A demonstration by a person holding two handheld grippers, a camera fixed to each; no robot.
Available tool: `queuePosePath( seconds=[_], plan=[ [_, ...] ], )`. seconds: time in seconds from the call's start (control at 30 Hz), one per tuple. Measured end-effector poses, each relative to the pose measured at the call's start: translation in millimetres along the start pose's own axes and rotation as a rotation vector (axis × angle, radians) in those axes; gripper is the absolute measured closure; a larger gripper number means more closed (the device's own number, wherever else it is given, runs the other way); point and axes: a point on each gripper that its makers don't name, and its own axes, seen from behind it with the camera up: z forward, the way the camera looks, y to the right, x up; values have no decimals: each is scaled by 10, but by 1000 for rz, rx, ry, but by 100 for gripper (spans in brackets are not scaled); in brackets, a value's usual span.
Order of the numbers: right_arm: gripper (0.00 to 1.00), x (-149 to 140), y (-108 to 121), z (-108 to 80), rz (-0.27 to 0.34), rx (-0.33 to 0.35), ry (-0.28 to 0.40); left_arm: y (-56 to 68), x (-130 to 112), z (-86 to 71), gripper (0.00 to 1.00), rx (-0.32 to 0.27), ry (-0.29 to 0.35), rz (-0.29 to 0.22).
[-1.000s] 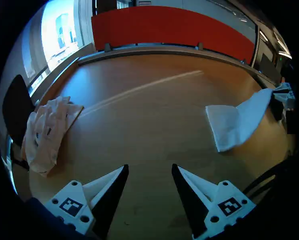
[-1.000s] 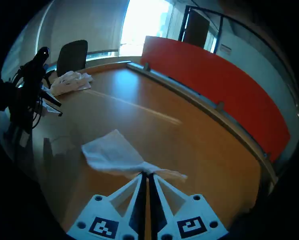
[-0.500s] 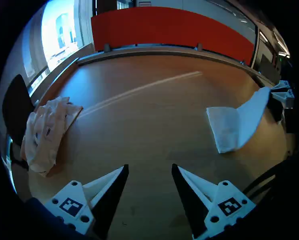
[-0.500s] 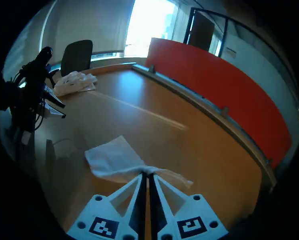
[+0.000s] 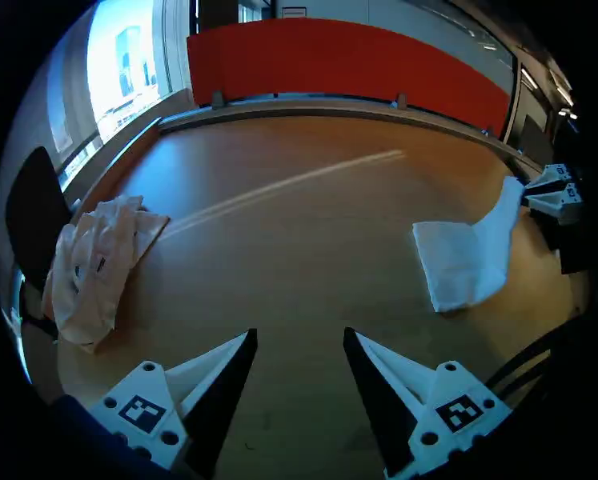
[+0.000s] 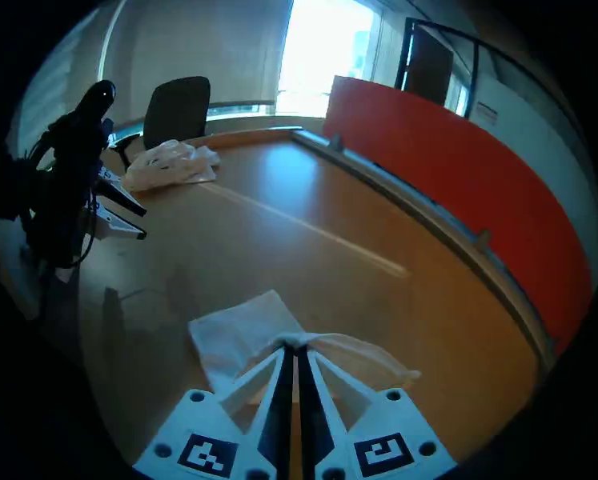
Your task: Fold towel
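Observation:
A white towel (image 5: pixel 463 256) lies on the wooden table at the right of the left gripper view, one corner lifted up to the right gripper (image 5: pixel 535 196) far off at the edge. In the right gripper view the right gripper (image 6: pixel 296 352) is shut on that corner of the towel (image 6: pixel 238 340), which spreads flat just beyond its fingertips. My left gripper (image 5: pixel 299 340) hovers open above bare wood, well to the left of the towel, nothing between its fingers. It also appears at the left in the right gripper view, the left gripper (image 6: pixel 130 220) held by a dark-sleeved arm.
A crumpled pile of white cloth (image 5: pixel 94 268) lies at the table's left edge beside a dark chair (image 5: pixel 30 216). A red partition (image 5: pixel 347 60) runs along the table's far side. The same pile (image 6: pixel 170 160) and chair (image 6: pixel 174 108) stand far back in the right gripper view.
The right gripper has drawn the towel's lifted corner lower and over toward the rest of the towel. The left gripper has stayed where it was, still open.

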Motion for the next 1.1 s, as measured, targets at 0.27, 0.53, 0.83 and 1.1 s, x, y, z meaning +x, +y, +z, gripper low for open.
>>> queuePosePath(
  seconds=[0.27,0.53,0.83,1.1],
  plan=[
    [95,25,-286,245,-16,74,-16,-48,-2,-44,21,8,6,-4],
    [95,-76,-597,488,-18,148,-56,-122,-35,-77,21,17,5,-17],
    [49,-226,-742,609,-9,169,-104,-187,-90,-77,21,25,-2,-26],
    [40,-328,-649,505,32,147,-114,-190,-85,-72,21,23,-4,-19]
  ],
)
